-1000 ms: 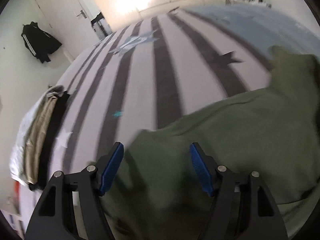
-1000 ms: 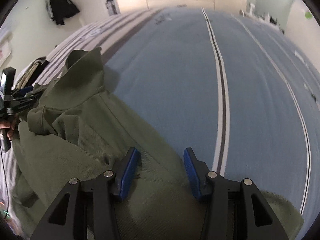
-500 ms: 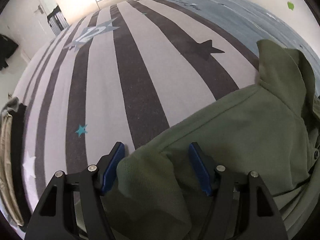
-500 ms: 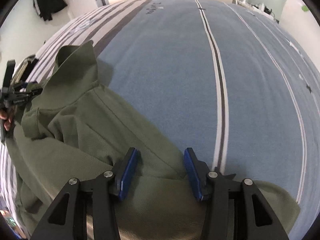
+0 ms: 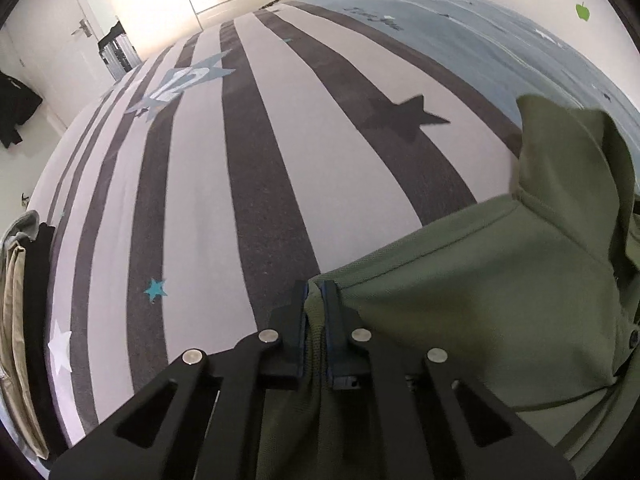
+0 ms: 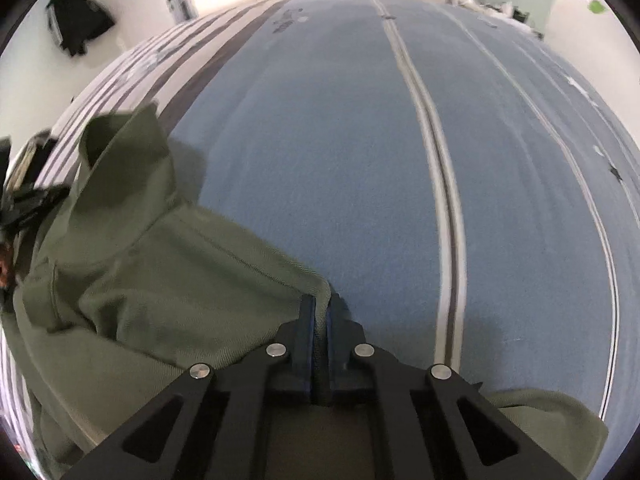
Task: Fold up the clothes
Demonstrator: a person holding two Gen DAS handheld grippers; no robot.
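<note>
Blue-padded left claw [image 5: 315, 292] just closed, pinching green polo shirt [image 5: 480, 280] edge at one shoulder. Right claw [image 6: 319, 308] likewise just closed, clamped on other shoulder edge of shirt [image 6: 160, 272]. Lay spread on bed [image 5: 240, 160], collar [image 5: 568, 152] upright. Folded clothes stack [image 5: 20, 320] at bed's left edge.
</note>
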